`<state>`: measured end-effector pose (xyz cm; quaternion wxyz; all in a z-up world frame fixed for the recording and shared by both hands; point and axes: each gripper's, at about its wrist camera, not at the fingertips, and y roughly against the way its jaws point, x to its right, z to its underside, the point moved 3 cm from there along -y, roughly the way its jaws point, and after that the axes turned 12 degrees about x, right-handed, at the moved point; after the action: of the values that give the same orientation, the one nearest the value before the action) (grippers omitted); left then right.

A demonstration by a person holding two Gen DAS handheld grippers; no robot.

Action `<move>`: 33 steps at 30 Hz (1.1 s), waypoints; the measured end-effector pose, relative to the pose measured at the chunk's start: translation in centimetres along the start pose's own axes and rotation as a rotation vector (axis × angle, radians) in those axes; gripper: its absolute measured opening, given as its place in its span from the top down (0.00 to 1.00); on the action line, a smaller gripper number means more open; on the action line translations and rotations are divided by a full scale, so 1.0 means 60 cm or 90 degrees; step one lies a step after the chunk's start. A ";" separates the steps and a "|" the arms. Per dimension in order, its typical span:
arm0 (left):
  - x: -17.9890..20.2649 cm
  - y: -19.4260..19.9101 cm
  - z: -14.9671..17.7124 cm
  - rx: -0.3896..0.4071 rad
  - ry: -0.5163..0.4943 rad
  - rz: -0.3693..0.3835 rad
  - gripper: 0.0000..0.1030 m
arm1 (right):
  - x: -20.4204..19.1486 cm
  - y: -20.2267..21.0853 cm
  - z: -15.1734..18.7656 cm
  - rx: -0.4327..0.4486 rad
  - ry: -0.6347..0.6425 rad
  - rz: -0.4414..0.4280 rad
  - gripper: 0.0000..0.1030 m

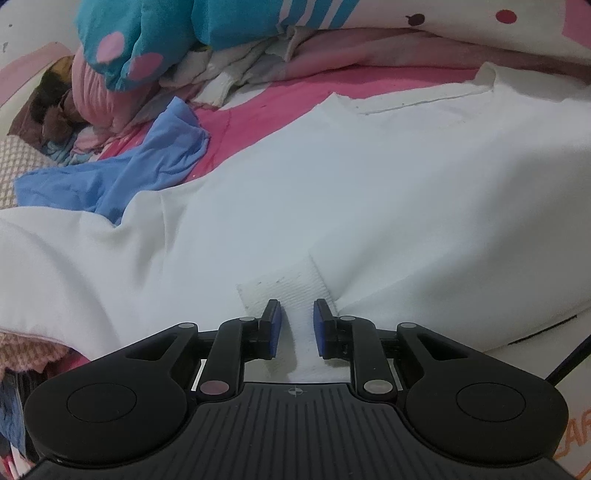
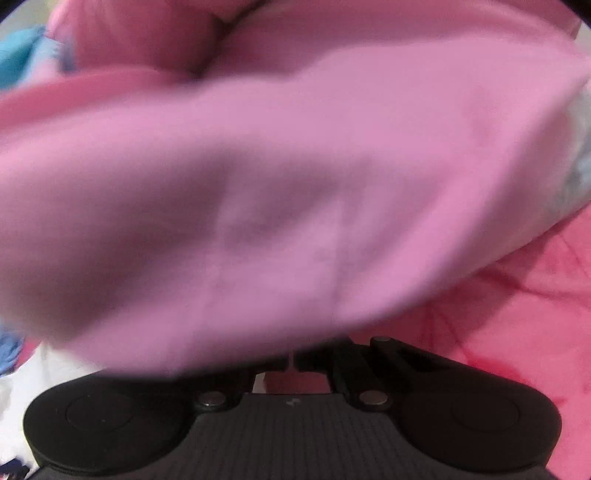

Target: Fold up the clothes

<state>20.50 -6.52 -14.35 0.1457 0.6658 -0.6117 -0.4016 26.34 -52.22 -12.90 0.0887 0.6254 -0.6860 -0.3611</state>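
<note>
Leftmost on the bed, a blue garment (image 1: 122, 173) lies crumpled near the far-left edge, with a heap of mixed clothes (image 1: 122, 77) piled behind it toward the far side. Spread across the middle of the pink bedsheet (image 1: 258, 107) is a white garment (image 1: 332, 192), its far edge lying flat near the striped bedding (image 1: 332, 14) at the back. A ribbed white cuff (image 1: 284, 291) of this garment sits at the near edge, running between the blue pads (image 1: 275, 325) of the left tongs (image 1: 297, 326); the jaws stand slightly apart with a gap on either side of the fabric, so they are not pinching it. Further right, the right tongs (image 2: 295, 360) are mostly covered by a blurred pink garment (image 2: 295, 192) that fills that camera's view; their tips look drawn close together under the cloth, but I cannot tell whether they grip it. Pink bedsheet shows at the right.
</note>
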 end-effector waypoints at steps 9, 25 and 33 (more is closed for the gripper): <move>-0.012 0.000 0.001 -0.001 0.020 0.001 0.71 | -0.024 0.044 0.046 -0.121 0.034 -0.119 0.98; -0.043 0.001 0.013 0.021 0.079 0.052 0.69 | -0.049 0.117 0.141 -0.236 0.148 -0.066 0.98; -0.080 -0.001 0.017 0.019 0.116 0.104 0.63 | -0.142 0.164 0.148 -0.227 0.136 -0.044 0.93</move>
<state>20.17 -1.74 -13.31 0.2227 0.6495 -0.6543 -0.3170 15.18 -41.41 -10.54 0.2579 0.6577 -0.5761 -0.4111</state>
